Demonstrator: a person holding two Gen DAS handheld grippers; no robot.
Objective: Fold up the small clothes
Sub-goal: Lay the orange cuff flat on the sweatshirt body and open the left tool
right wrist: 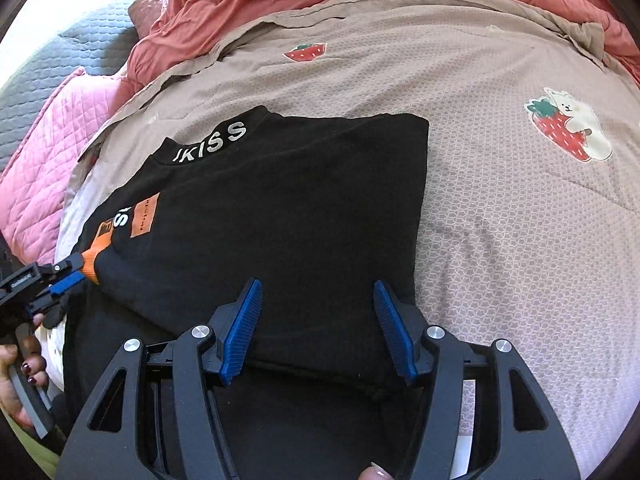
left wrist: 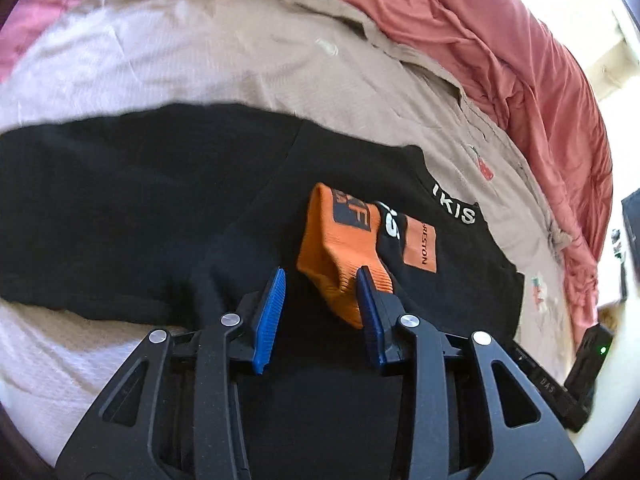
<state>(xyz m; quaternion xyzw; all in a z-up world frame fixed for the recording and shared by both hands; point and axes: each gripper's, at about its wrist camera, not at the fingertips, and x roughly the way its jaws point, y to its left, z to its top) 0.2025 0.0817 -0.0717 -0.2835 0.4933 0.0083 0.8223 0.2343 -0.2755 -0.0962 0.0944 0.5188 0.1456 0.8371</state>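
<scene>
Jaws of both grippers — left (left wrist: 320, 276), right (right wrist: 318, 290) — stand open above the black shirt (right wrist: 280, 208) on a strawberry-print bedspread (right wrist: 520, 220).

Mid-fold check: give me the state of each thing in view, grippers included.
Black shirt: lying partly folded on the bedspread, collar away from the grippers.
Orange cuff: folded in over the shirt, beside the left gripper's pad.
Left gripper: open, not clamping.
Right gripper: open, over the shirt's near edge.
Bedspread: spread flat under the shirt.
</scene>
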